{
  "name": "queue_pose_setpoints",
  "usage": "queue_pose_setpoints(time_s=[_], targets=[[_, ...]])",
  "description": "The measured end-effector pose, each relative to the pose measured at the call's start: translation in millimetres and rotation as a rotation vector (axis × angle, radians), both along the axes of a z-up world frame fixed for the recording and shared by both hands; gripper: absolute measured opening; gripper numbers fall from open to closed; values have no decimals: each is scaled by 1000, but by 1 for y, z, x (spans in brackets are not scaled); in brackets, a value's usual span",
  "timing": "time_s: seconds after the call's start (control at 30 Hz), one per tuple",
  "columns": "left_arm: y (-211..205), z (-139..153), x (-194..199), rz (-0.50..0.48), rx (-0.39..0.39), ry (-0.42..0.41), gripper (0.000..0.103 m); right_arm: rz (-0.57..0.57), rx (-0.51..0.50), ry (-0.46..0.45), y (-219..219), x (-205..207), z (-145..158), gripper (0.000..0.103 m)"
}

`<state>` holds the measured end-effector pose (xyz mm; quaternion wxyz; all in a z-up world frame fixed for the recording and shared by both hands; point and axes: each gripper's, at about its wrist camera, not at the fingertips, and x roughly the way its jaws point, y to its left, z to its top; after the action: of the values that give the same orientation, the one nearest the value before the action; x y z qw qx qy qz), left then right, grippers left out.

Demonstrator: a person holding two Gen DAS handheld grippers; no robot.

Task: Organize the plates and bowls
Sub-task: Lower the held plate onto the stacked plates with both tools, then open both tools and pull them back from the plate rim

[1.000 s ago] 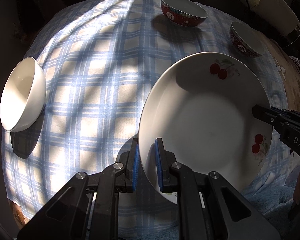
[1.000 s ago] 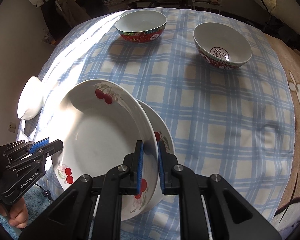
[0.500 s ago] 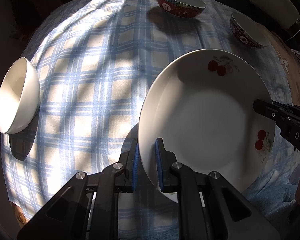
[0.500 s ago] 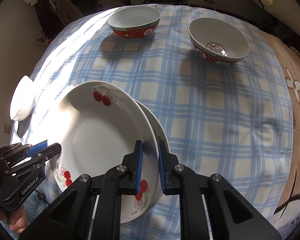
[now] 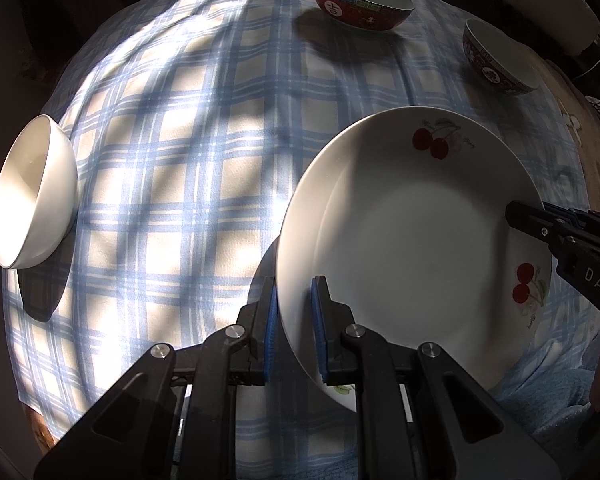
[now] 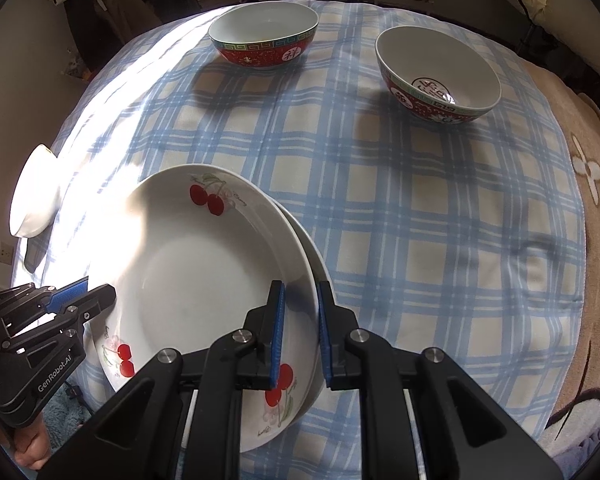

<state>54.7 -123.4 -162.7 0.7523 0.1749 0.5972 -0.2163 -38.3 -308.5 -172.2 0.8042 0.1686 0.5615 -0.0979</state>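
Near the front edge of the checked tablecloth [image 6: 400, 216], two white cherry-printed plates are stacked. The upper plate [image 6: 196, 280] sits concave side up, offset toward the left over the lower plate [image 6: 314, 264], of which only a crescent of rim shows at the right. Being round, neither plate has a long axis; the upper plate appears slightly tilted, though how much cannot be judged through the fisheye lens.

Left gripper [image 5: 294, 312]: its blue pads straddle the upper plate's left rim, one pad inside the dish and one outside; whether they clamp it cannot be told. Right gripper [image 6: 300, 320]: its jaws bracket the right rims of both plates, with a gap visible at the outer pad, so whether it grips cannot be told.

Elsewhere on the cloth: a plain white bowl [image 5: 34, 194] at the far left, well apart from the plates; a red-patterned bowl [image 6: 264, 34] at the far side, opening upward; a second red-patterned bowl [image 6: 438, 74] to its right, also upright. A beige blanket [image 6: 596, 184] borders the cloth on the right.
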Motion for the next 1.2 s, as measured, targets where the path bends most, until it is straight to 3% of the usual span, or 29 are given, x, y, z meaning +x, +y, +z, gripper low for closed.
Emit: queue_pose_setpoints(time_s=[0.47,0.87,1.0,1.2], targets=[[3,0,2,21,-21,11,17,11,-11,4,4,2,-1,25],[1,2,-2,0,-20,1,17,-12,14,-8,-3,-3,2,25],[0,2,-4,1,-14,3,17,-15,-55,16,-1,-4,2,26],[0,3,-5,2,-16,3,19,-23,-29,17,-2,-6,0,26]])
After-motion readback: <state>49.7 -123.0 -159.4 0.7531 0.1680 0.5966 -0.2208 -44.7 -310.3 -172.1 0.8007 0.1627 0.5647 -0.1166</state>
